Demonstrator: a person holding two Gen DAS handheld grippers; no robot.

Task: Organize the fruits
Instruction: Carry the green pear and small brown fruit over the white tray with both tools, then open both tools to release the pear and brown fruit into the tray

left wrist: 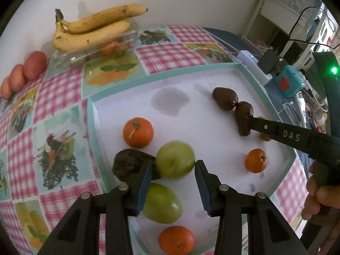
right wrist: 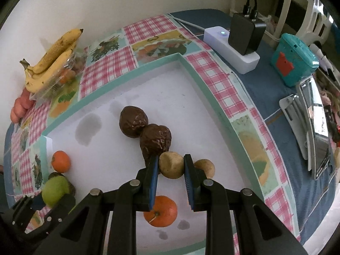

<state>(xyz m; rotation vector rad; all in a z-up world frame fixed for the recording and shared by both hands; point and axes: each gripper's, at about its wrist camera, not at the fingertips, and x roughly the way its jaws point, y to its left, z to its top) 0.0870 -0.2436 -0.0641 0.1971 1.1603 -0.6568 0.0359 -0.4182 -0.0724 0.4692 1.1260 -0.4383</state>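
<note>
On white tray (left wrist: 212,80): three oranges (left wrist: 138,132), two green apples (left wrist: 175,162).

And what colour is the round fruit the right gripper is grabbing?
Tan-brown fruit, clearest in the right wrist view.

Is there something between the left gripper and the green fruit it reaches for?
Nothing visible is. The green fruit lies directly ahead of the open left gripper, at its fingertips. A dark brown fruit touches the green one on the left, beside the left finger.
</note>
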